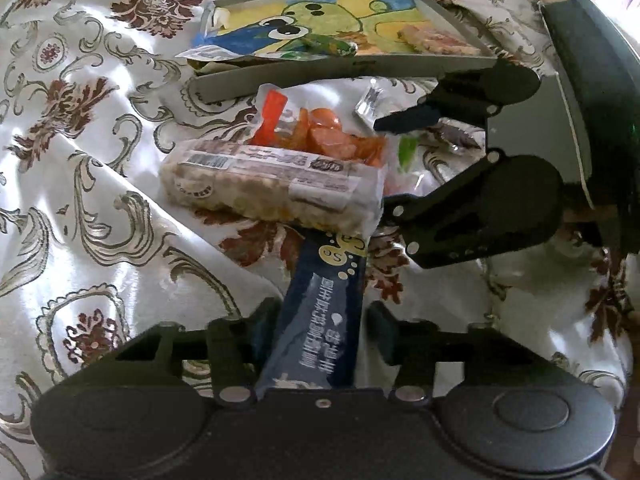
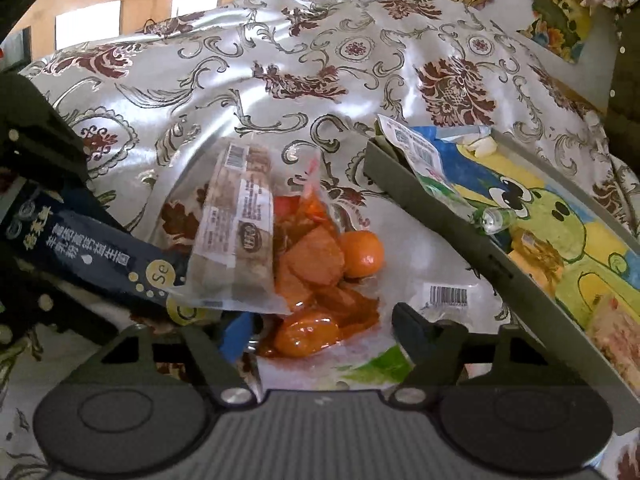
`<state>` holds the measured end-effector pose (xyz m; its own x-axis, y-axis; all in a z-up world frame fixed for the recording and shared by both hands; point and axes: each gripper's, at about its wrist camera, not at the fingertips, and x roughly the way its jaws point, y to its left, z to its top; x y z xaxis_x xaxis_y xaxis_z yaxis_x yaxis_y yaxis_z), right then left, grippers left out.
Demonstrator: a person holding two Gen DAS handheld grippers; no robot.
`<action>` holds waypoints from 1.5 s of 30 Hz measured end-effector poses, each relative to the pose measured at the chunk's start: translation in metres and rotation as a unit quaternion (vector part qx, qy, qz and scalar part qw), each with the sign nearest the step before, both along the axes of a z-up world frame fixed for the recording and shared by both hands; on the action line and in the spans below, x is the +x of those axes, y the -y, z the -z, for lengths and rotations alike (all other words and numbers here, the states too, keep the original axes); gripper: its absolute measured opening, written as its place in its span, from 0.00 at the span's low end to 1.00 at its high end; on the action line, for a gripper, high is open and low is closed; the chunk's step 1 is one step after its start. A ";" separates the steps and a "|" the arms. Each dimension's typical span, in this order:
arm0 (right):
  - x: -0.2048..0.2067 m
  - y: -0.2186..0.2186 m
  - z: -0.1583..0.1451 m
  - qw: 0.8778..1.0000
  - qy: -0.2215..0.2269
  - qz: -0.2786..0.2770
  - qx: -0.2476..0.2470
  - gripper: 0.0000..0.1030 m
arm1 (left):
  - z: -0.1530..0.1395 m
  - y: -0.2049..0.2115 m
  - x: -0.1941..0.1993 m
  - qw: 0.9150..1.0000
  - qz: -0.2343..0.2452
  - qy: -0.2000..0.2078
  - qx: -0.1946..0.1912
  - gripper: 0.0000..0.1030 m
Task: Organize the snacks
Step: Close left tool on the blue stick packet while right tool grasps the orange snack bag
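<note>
Floral tablecloth (image 1: pixel 92 184) carries a grey tray (image 1: pixel 304 70) at the far side; snack pile lies just near of it. Left gripper (image 1: pixel 320 332) is partly closed around the dark blue sachet (image 1: pixel 320 312), contact unclear. Right gripper (image 2: pixel 320 332), half open, straddles the orange snack bag (image 2: pixel 320 276), nothing gripped. Sachet should be drawn from under the rice-cracker pack (image 1: pixel 272 184) slowly, so it isn't dragged.

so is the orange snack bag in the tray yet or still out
Out: the orange snack bag lies on the tablecloth beside the tray, partly under a rice cracker pack.

Probably a home: brocade tablecloth (image 2: pixel 280 80) (floral, satiny), wooden chair back (image 2: pixel 132 0), cartoon-printed tray (image 1: pixel 360 68).
</note>
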<state>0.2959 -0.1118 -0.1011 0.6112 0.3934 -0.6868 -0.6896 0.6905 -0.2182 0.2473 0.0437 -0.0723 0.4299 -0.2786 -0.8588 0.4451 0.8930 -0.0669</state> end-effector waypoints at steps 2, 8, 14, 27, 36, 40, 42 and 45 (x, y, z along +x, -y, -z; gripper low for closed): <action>-0.005 -0.001 -0.002 1.000 -0.003 0.004 -0.004 0.70 | 0.000 -0.001 -0.001 1.000 -0.002 -0.002 -0.007 0.40; -0.016 0.003 -0.006 0.997 -0.040 0.061 -0.008 0.69 | -0.001 0.000 -0.004 1.000 -0.007 0.000 -0.006 0.37; -0.036 0.016 -0.010 0.990 -0.080 0.116 0.016 0.69 | -0.001 0.001 -0.006 0.998 -0.053 -0.009 -0.021 0.36; -0.086 0.041 -0.016 0.972 -0.129 0.183 0.065 0.69 | -0.012 0.013 -0.035 0.996 -0.078 -0.028 -0.037 0.34; -0.085 0.038 -0.010 0.971 -0.121 0.190 0.076 0.79 | -0.002 0.016 -0.025 0.995 -0.080 -0.040 -0.034 0.37; -0.078 0.039 -0.002 0.968 -0.132 0.196 0.085 0.80 | 0.000 0.016 -0.023 0.996 -0.074 -0.040 -0.032 0.36; -0.075 0.041 -0.001 0.965 -0.136 0.202 0.095 0.76 | 0.000 0.015 -0.022 0.996 -0.071 -0.044 -0.039 0.39; -0.076 0.043 -0.006 0.962 -0.131 0.211 0.115 0.67 | 0.000 0.016 -0.023 0.996 -0.067 -0.043 -0.041 0.42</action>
<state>0.2194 -0.1549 -0.0956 0.5682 0.3081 -0.7630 -0.3481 0.9302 0.1164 0.2244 0.0276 -0.0724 0.3933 -0.2942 -0.8711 0.3114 0.9340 -0.1749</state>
